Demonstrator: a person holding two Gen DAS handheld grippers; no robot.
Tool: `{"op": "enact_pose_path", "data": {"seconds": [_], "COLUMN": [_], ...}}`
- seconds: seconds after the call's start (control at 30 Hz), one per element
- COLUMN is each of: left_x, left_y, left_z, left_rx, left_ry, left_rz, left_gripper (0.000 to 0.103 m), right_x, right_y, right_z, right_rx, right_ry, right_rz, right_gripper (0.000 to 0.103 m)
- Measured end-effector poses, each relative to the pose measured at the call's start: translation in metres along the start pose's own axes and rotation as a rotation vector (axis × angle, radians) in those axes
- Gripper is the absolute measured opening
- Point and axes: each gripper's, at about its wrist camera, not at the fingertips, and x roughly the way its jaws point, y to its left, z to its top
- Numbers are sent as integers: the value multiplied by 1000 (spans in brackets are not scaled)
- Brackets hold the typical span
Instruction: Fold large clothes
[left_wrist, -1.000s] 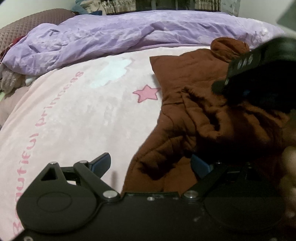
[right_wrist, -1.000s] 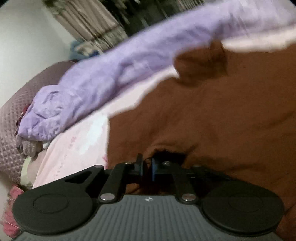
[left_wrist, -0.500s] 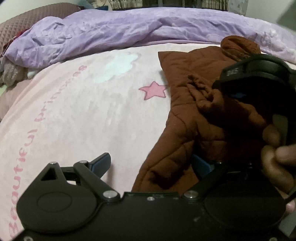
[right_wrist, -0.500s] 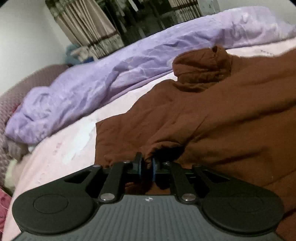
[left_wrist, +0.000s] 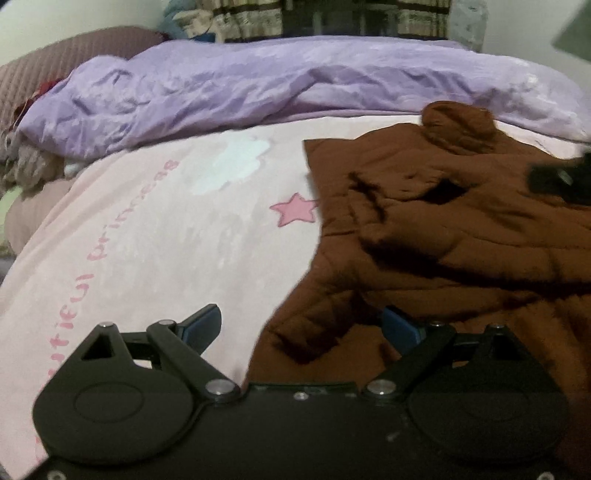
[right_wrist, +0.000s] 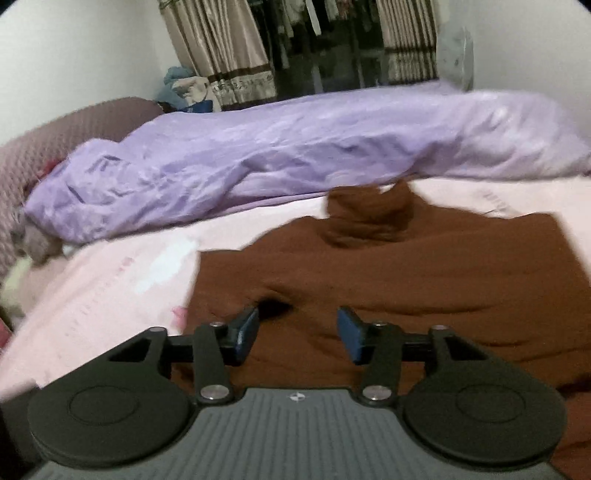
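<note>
A brown jacket (right_wrist: 424, 280) is spread toward the bed's (left_wrist: 155, 236) right edge, a sleeve folded inward; the right gripper (right_wrist: 297, 330) is opening, nothing pinched, while the left gripper (left_wrist: 303, 325) is held wide. A fresh edge must be grasped next.

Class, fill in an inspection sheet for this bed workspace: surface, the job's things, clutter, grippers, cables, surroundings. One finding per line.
Surface: pink bedsheet with a pink star, a pale cloud print and pink lettering.
Job's things: brown quilted jacket lying spread on the sheet, its collar bunched at the far end, a sleeve laid across the body.
Clutter: lilac duvet heaped along the far side; small bundles of fabric at its left end.
Grippers: left gripper open, the jacket's edge between its fingers, not pinched; right gripper opening above the jacket, nothing between its pads.
Cables: nothing seen.
Surroundings: padded headboard at left, striped curtains, dark window, white wall.
</note>
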Motion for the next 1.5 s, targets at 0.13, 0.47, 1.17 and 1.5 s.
{"op": "enact_pose_path", "data": {"seconds": [0.13,0.47,1.17,1.5], "left_x": [-14,1,-49,-45], "left_y": [-1,13,-18,-15], "left_z": [-21,-61,-98,-97], "left_rx": [57,-9,49,33], "left_ry": [-3,19,-53,-41], "left_rz": [14,45,125,130], "left_gripper": [96,103,103,103], "right_x": [-48,-63,-175,-188], "right_y": [-42,-159,-86,-126], "right_z": [-22,-70,-66,-74], "right_rx": [-1,86,139,493], "right_ry": [-23,38,-65,-30], "right_rz": [-10,-183,-164,226], "right_gripper": [42,38,88,88]}}
